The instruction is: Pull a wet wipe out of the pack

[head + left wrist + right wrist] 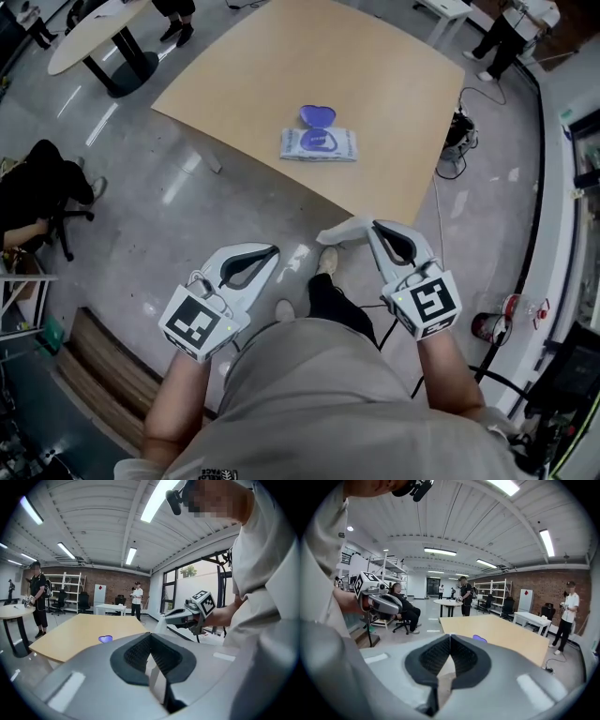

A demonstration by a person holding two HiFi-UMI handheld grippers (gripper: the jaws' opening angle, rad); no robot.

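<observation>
A wet wipe pack (pixel 319 143) lies flat on the wooden table (pixel 375 94), with its purple lid (pixel 317 115) flipped open on the far side. Both grippers hang over the floor short of the table's near edge, well apart from the pack. My left gripper (pixel 275 250) is shut with nothing between its jaws. My right gripper (pixel 373 226) is also shut and empty. From the left gripper view (pixel 150 637) only the purple lid (pixel 106 639) shows on the table, and the right gripper (pixel 190 613) is at the right. In the right gripper view (pixel 450 637) the lid (pixel 479 639) peeks just past the jaws.
A round table (pixel 94 33) stands at the far left, with a black office chair (pixel 42 187) nearer. Cables and a bag (pixel 457 136) lie by the table's right corner. A red object (pixel 492 326) sits on the floor at right. People stand around the room (pixel 568 616).
</observation>
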